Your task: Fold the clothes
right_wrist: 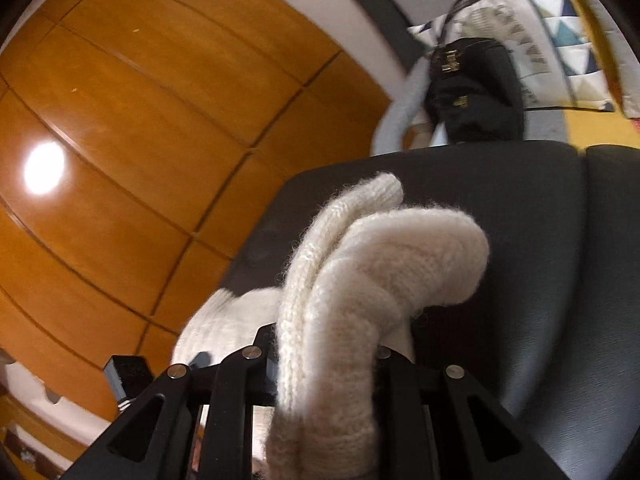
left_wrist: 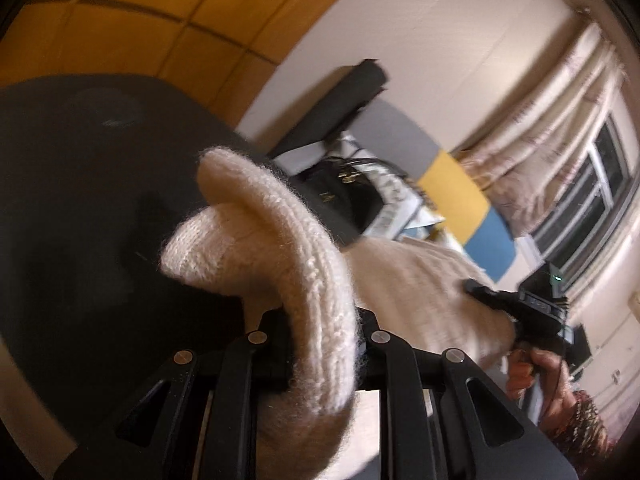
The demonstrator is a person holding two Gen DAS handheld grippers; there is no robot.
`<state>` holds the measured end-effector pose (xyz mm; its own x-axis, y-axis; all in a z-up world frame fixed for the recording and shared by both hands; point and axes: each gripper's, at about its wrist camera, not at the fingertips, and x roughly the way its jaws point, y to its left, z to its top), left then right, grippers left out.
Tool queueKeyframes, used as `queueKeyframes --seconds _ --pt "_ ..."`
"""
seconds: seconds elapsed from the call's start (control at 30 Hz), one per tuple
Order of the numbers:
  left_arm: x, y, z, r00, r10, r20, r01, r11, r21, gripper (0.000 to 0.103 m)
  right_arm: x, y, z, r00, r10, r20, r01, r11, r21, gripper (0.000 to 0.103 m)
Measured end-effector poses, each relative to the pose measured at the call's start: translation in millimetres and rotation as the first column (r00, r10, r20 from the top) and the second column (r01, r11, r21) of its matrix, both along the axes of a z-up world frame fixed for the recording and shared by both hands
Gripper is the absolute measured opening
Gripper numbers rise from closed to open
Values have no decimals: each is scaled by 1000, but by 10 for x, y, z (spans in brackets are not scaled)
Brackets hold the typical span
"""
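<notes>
Here, we label what both wrist views show, each place given against the black seat.

Sweater: we see a cream knitted garment, thick and fuzzy, with a ribbed band bunched into rolls. Its bulk hangs over the black seat, and in the left wrist view a broad stretch of it runs off to the right of the seat towards the other hand.

Left gripper: we find its black jaws clamped on a rolled fold of the sweater, with the knit filling the gap between them and spilling over the front.

Right gripper: we find its jaws likewise pressed onto a thick ribbed roll of the sweater, above the near edge of the seat.

Right hand: we see it in the left wrist view, wrapped round the handle of its gripper, to the right of the seat, with a patterned sleeve below it.

Wooden floor: warm orange boards lie to the left of the seat, with one bright spot of reflected light.

Black bag: it stands beyond the far edge of the seat, beside a cushion printed with triangles.

Window: it sits far right of the seat, beside pale curtains.
</notes>
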<state>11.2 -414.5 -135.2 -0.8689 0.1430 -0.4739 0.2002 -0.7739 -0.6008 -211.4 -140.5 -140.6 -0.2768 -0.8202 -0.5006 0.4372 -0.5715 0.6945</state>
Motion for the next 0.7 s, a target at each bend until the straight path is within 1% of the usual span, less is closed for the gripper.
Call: queueKeyframes --seconds 0.07,0.17,0.23,0.27,0.3,0.33,0.37,0.4,0.47,0.5,0.57,0.6,0.7 --pt "36 -104 -127 999 31 40 -31 999 12 18 -92 140 -95 999 -36 9 36 998 44 18" --pt "127 -269 -340 992 81 94 -87 995 54 19 -250 311 -316 994 -94 57 88 991 102 19" --pt "173 -328 -466 983 103 150 -112 993 48 20 -321 396 -472 988 -131 77 119 981 151 19" --pt "178 -339 -544 973 116 198 -124 992 32 22 -328 435 -549 986 -144 82 128 976 175 21" --pt "190 -355 -612 965 125 229 -134 991 24 27 -342 459 -622 984 -159 84 139 970 202 23" --pt "207 -355 -648 961 134 242 -144 989 27 30 -349 492 -707 981 -168 97 144 965 221 26" --pt "261 -362 -677 963 140 229 -153 987 42 31 -354 525 -793 978 -178 111 148 960 239 28" --pt "314 -363 -680 964 147 223 -163 985 54 33 -363 567 -877 973 -183 139 147 962 231 30" --pt "425 -362 -683 964 163 212 -183 980 76 35 -366 647 -952 965 -195 173 167 972 167 30" --pt "498 -350 -666 962 180 206 -199 977 77 36 -370 688 -967 962 -199 184 171 972 159 30" --pt "647 -327 -631 958 214 192 -232 970 78 38 -378 768 -993 956 -207 207 179 973 146 34" --pt "729 -315 -607 956 233 181 -249 966 72 38 -371 819 -969 956 -216 197 186 970 158 34" --pt "1002 -263 -481 940 314 134 -321 947 30 38 -279 917 -807 960 -261 106 233 947 221 34"
